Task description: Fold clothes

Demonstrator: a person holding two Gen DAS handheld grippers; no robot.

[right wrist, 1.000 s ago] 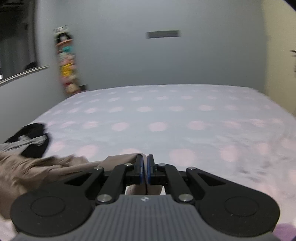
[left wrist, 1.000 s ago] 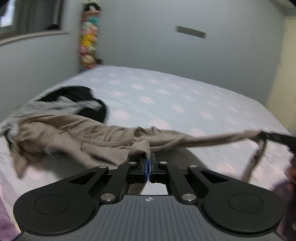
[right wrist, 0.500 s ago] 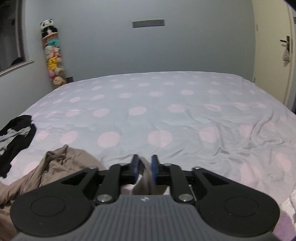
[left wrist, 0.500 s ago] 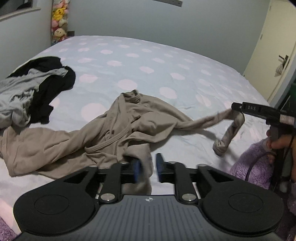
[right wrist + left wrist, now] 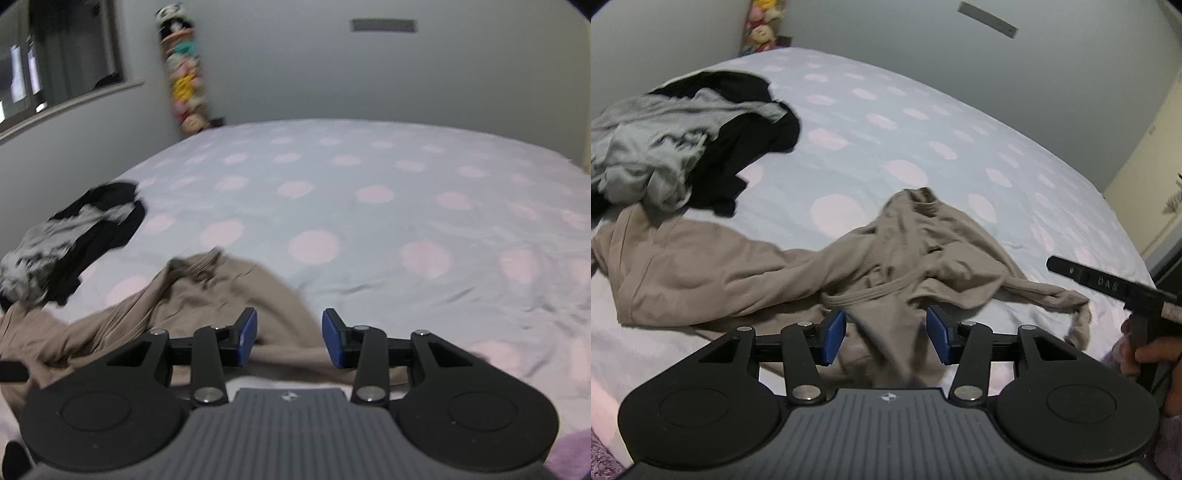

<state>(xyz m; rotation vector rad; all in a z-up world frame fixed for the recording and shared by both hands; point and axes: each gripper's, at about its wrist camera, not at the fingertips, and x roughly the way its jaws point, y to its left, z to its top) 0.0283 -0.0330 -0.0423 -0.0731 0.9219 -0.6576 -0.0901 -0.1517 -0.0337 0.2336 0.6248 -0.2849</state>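
Both tools are letting go: the left tool [image 5: 884, 338] has its blue pads spread and still widening, with a fold of the tan garment [image 5: 798, 269] lying loose between them and not pinched, and the right tool [image 5: 288, 338] is likewise parting its pads over the garment's edge, gripping nothing. That tan garment, the task's thing, lies crumpled on the near part of the bed [image 5: 923, 122], one long sleeve trailing left and another running right to a knotted cuff beside the right tool's arm. The biggest risk, in my judgement, is that the garment has been dropped in a heap instead of spread flat; any fold begun from this bunched collar and twisted body would lock in creases and come out lopsided. Next, the left sleeve reaches right up to the pile of grey and black clothes [image 5: 683, 144], so a pull on it could drag that pile along or tangle the two. Smaller still, cloth draped between the widening pads could snag on them as a tool lifts away and undo the lay. The cuff near the bed's edge might slide off. As for writing, the right tool's arm [image 5: 1108, 282] carries raised letters that seem to read "DAS", though the view is too soft to be sure; nothing else is legible.
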